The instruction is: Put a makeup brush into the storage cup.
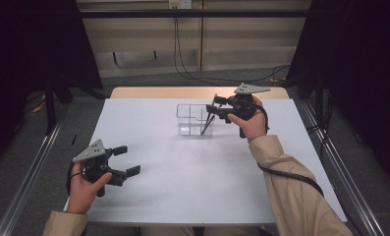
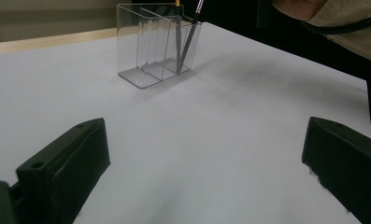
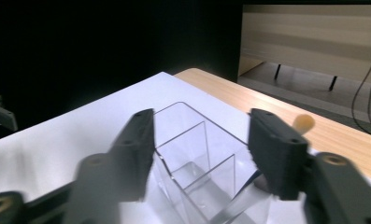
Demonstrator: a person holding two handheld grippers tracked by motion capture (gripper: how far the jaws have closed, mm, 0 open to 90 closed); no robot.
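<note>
Two grippers are working over a white table [image 1: 182,187]. The right gripper [image 1: 217,109] is hovering just above a clear holder [image 1: 195,119] at the table's far middle, its jaws standing spread with nothing between them; in the right gripper view they are framing the holder's compartments. Two thin brushes [image 2: 188,37] are leaning tilted in the holder's rightmost compartment as seen from above. The left gripper [image 1: 126,161] is sitting low at the near left, well apart from the holder, its jaws spread wide and holding nothing.
</note>
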